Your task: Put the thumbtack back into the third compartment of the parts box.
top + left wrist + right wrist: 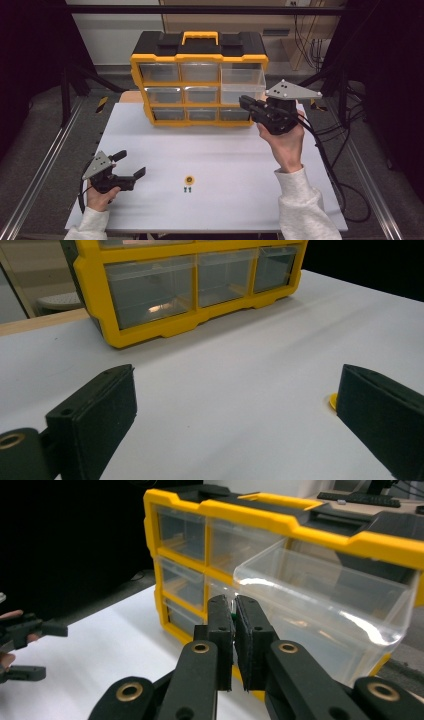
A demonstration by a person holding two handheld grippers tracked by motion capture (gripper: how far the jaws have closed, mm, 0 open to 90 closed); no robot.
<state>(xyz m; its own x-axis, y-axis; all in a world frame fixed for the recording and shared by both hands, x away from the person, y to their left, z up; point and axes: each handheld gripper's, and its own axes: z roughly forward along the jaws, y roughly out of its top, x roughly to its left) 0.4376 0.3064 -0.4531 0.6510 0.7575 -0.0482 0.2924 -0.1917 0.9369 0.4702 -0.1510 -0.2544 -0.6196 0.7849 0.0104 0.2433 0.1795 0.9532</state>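
Observation:
A yellow and black drawer organizer (165, 59) stands at the back of the white table (225, 155). Its top right clear drawer (242, 82) is pulled out. My right gripper (243, 101) hangs just in front of that drawer (325, 595), raised off the table. In the right gripper view its jaws (234, 602) are pressed together with a small green part (233, 614) peeking between the pads. My left gripper (132, 163) rests low at the front left, jaws wide apart (235, 405) with nothing between them. A yellow washer (189, 180) and two tiny green parts (187, 190) lie on the table.
The organizer's other drawers (150, 290) are closed. The yellow washer's edge (333, 401) shows beside the left gripper's right jaw. Metal frame rails (45, 165) run along both sides of the table, and cables (330, 165) trail at the right.

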